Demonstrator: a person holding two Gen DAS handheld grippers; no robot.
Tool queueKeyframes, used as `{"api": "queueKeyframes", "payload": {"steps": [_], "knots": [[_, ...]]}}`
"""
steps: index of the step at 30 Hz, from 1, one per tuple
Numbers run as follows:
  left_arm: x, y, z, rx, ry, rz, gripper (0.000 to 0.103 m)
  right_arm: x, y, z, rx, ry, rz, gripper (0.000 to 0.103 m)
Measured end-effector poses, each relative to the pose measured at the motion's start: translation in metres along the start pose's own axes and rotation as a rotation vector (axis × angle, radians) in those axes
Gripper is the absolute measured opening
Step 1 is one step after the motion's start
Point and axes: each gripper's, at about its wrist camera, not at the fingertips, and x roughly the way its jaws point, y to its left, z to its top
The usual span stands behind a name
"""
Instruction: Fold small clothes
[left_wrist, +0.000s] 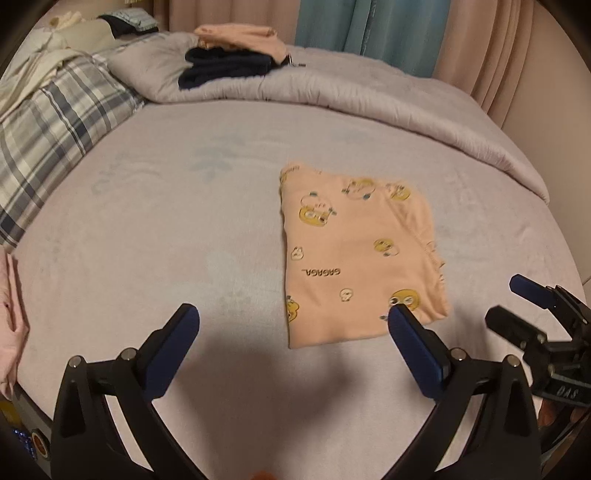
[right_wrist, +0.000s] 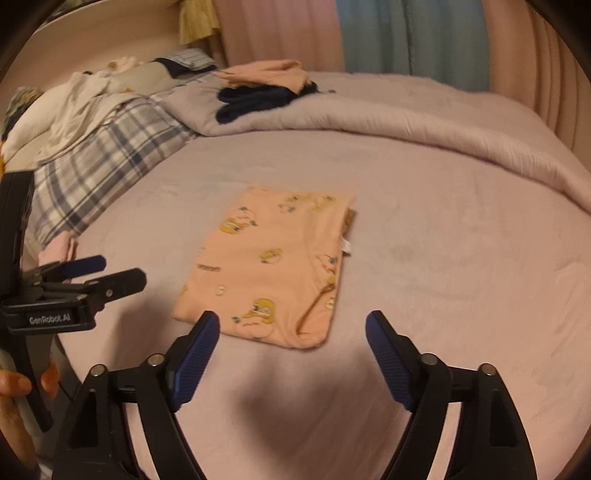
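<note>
A big bed with a soft pale purple sheet (left_wrist: 147, 240) fills most of both views. Along its far edge lies a puffy pale purple quilt (left_wrist: 369, 96), rolled back in a long heap. At the far left corner of the bed sits a blue and white checked pillow (left_wrist: 55, 122) with some cream white cloth (left_wrist: 33, 70) bunched on top of it. On the quilt, near the far edge, rests a small stack of clothes: a folded dark navy piece (left_wrist: 225, 68) below and a folded peach piece (left_wrist: 240, 37) on top, touching it. Behind the bed hang pink and blue curtains (right_wrist: 376, 33).

The peach pink little garment with yellow cartoon ducks (left_wrist: 354, 258) lies flat on the sheet, folded into a neat rectangle, around the middle of the bed and a bit nearer the front edge. Nothing is holding it.

A bit of pale pink cloth (left_wrist: 11, 317) peeks in at the left edge of the bed.

The left gripper (left_wrist: 293, 321) hovers over the front of the bed with its blue-padded fingers spread wide and nothing between them. The right gripper (right_wrist: 291, 325) is just beside it, also spread wide and holding nothing, pointing at the near edge of the duck garment.
</note>
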Motion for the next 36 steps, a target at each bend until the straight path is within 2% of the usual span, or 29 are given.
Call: {"api": "queueKeyframes", "payload": {"steps": [3,5,19,36], "knots": [[-0.014,-0.004,0.000,-0.002,-0.016,0.025,0.102,-0.011,0.008,0.003,-0.016,-0.029,0.016,0.098],[-0.024,-0.005,0.002,-0.001,-0.027,0.021,0.102,-0.018,0.012,0.004,-0.023,-0.048,0.019,0.102],[-0.052,-0.008,-0.001,0.000,-0.043,0.053,0.102,-0.038,0.030,0.007,-0.016,-0.082,0.028,0.102],[-0.058,-0.007,-0.001,-0.001,-0.059,0.085,0.102,-0.041,0.029,0.008,0.013,-0.088,0.028,0.102]]}}
